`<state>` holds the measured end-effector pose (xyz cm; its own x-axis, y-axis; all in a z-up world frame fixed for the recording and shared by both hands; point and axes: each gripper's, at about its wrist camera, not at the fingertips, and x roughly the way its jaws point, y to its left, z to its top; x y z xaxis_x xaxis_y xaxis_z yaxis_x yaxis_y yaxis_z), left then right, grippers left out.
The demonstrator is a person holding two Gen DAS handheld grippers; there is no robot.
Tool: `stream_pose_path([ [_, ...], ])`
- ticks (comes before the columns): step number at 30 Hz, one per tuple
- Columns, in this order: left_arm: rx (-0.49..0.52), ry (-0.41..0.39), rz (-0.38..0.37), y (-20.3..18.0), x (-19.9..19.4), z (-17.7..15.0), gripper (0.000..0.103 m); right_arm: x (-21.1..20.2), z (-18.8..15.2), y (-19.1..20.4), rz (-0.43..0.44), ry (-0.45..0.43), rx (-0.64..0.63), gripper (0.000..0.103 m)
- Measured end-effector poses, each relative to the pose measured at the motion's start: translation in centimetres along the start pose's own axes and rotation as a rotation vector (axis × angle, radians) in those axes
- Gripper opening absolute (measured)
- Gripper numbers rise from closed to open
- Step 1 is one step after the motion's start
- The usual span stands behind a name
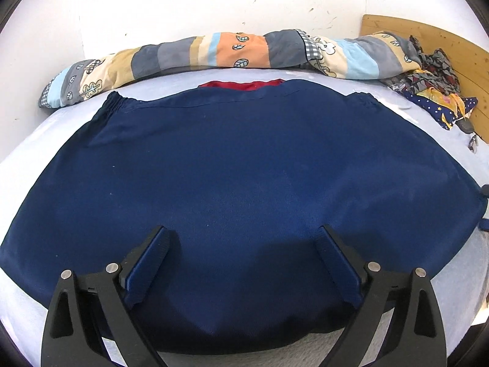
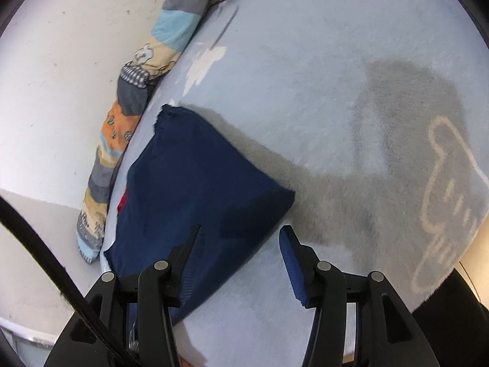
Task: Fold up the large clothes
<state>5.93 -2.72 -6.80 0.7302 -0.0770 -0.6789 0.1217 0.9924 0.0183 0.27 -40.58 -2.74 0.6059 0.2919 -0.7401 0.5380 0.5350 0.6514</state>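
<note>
A large navy blue garment (image 1: 232, 189) lies spread flat on the light blue bed sheet (image 1: 36, 140), with a strip of red fabric (image 1: 241, 85) showing at its far edge. My left gripper (image 1: 243, 238) is open, its blue-padded fingers just above the garment's near part. In the right wrist view the same garment (image 2: 189, 189) lies to the left with one corner pointing right. My right gripper (image 2: 240, 232) is open and empty above the garment's near edge and the sheet (image 2: 305, 91).
A rolled patchwork quilt (image 1: 214, 52) runs along the white wall at the bed's far side, also seen in the right wrist view (image 2: 134, 98). A pile of patterned clothes (image 1: 434, 91) lies by a wooden headboard (image 1: 443, 39) at the far right. A black cable (image 2: 45, 263) crosses the right view's left.
</note>
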Motion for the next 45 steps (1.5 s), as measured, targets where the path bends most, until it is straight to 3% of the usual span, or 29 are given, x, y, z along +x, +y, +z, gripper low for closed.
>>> stream_pose_path([
  [3, 0.000, -0.001, 0.001, 0.0, 0.0, -0.1, 0.097, 1.5, 0.0, -0.3, 0.032, -0.012, 0.017, 0.057],
  [8, 0.000, 0.000, 0.001, 0.0, 0.0, 0.0, 0.098, 4.6, -0.3, 0.3, 0.212, -0.026, -0.001, 0.057],
  [10, -0.001, 0.000, 0.000, 0.0, 0.0, 0.0, 0.098, 5.7, -0.4, 0.7, 0.241, -0.053, -0.044, 0.057],
  [14, 0.001, 0.000, 0.000, 0.0, 0.0, 0.0, 0.098, 6.2, -0.8, 2.7, 0.218, -0.101, -0.197, 0.058],
  [15, 0.000, 0.000, 0.002, -0.1, 0.0, 0.0, 0.098, 6.2, -0.8, 3.3, 0.214, -0.085, -0.231, 0.046],
  [16, 0.000, 0.000, 0.003, -0.1, 0.0, 0.0, 0.098, 6.3, -0.8, 3.8, 0.232, -0.066, -0.243, 0.023],
  [18, 0.000, -0.001, 0.005, -0.1, 0.0, 0.0, 0.098, 5.7, -1.0, 4.9, 0.258, -0.078, -0.275, 0.020],
  [20, 0.003, -0.002, 0.005, 0.0, 0.1, -0.1, 0.098, 5.3, -1.3, 5.9, 0.236, -0.100, -0.326, 0.020],
  [24, 0.004, -0.002, 0.005, -0.1, 0.1, -0.1, 0.098, 7.1, -1.0, 4.5, 0.206, -0.046, -0.278, 0.020],
  [28, 0.003, -0.003, 0.006, 0.0, 0.1, -0.2, 0.098, 8.1, -0.6, 2.6, 0.263, -0.010, -0.186, 0.021],
  [41, 0.003, -0.002, 0.004, 0.0, 0.1, -0.2, 0.098, 7.8, -0.9, 2.1, 0.282, -0.028, -0.113, 0.021],
  [45, -0.001, -0.006, 0.000, 0.1, 0.1, -0.1, 0.098, 7.4, -1.0, 2.9, 0.272, -0.044, -0.157, 0.015],
])
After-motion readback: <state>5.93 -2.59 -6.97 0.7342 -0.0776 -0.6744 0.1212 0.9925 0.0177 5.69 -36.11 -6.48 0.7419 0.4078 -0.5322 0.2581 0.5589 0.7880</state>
